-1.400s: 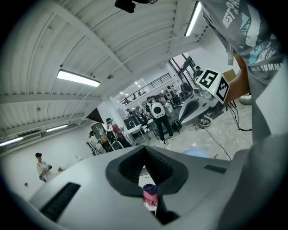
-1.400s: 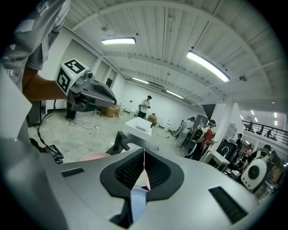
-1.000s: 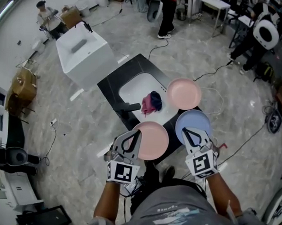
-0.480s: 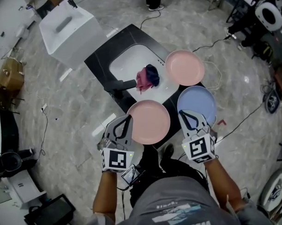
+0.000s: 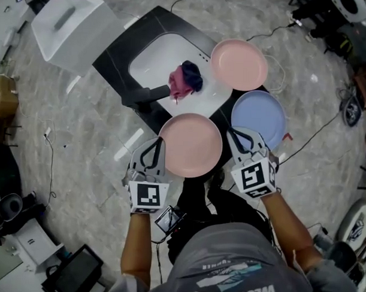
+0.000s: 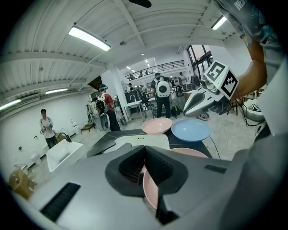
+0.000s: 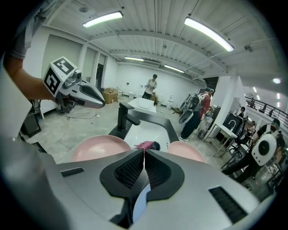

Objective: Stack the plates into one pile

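Now, our left claw (image 6: pixel 144 148) is clenched on nothing, its tips meeting by the left rim of the near pink plate (image 5: pixel 190 144). Our right claw (image 7: pixel 144 152) is clenched and empty too. Its tip sits at the near-left rim of the blue plate (image 5: pixel 259 118), beside the gap between that plate and the near pink one. We cannot tell whether either claw touches a rim.

Both claws point forward and downward. Each marker cube (image 5: pixel 146 196) faces up, and our bare forearms (image 5: pixel 288 227) reach out from the body on either side of the near pink plate.

All three plates lie flat, face up, on the dark bench (image 5: pixel 117 50). Being round, they have no long side. The near pink plate is at the bench's near edge, with the blue plate to its right. The far pink plate (image 5: pixel 238 64) lies just beyond the blue one.

Beyond the near pink plate, a black tap (image 5: pixel 144 96) and a crumpled cloth (image 5: pixel 184 79) occupy the white basin (image 5: pixel 156 57). A white tub (image 5: pixel 67 24) stands on the floor to the left.
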`<state>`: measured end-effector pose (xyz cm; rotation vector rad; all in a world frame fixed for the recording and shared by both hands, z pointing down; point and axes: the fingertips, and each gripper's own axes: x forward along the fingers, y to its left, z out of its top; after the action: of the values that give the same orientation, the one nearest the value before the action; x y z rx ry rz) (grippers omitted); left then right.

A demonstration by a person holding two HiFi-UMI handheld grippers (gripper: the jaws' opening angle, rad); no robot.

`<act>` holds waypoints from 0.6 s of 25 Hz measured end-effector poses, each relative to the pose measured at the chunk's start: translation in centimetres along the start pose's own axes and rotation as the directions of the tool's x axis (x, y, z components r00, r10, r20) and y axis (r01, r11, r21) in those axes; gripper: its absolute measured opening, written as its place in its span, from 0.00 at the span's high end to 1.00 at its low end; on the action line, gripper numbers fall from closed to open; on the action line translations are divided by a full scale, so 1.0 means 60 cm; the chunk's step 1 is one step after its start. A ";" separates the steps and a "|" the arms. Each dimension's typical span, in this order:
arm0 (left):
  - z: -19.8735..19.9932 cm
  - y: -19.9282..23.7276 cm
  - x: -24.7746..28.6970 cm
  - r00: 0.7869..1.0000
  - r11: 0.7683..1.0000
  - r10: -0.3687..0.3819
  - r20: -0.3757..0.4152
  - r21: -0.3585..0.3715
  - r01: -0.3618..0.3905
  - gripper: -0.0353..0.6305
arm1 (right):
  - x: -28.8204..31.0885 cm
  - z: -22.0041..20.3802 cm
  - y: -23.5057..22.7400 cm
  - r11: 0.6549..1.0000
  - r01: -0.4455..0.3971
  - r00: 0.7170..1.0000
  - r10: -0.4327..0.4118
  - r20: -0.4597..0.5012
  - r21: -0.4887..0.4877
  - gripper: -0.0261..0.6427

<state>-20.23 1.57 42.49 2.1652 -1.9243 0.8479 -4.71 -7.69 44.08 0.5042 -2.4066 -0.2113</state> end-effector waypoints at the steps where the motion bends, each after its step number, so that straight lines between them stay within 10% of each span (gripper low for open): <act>1: -0.013 0.001 0.006 1.000 1.000 -0.002 -0.009 -0.014 0.002 0.94 | 0.008 -0.008 0.004 1.000 -0.005 1.000 0.005 -0.012 0.004 0.91; 15: -0.136 -0.001 0.062 0.990 0.994 -0.063 -0.122 -0.095 0.052 0.94 | 0.092 -0.109 0.051 0.992 -0.044 0.989 0.060 -0.136 0.115 0.91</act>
<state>-22.72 1.95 51.13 2.0531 -1.7959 0.8470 -5.38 -7.31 53.13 0.4894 -2.3002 -0.0172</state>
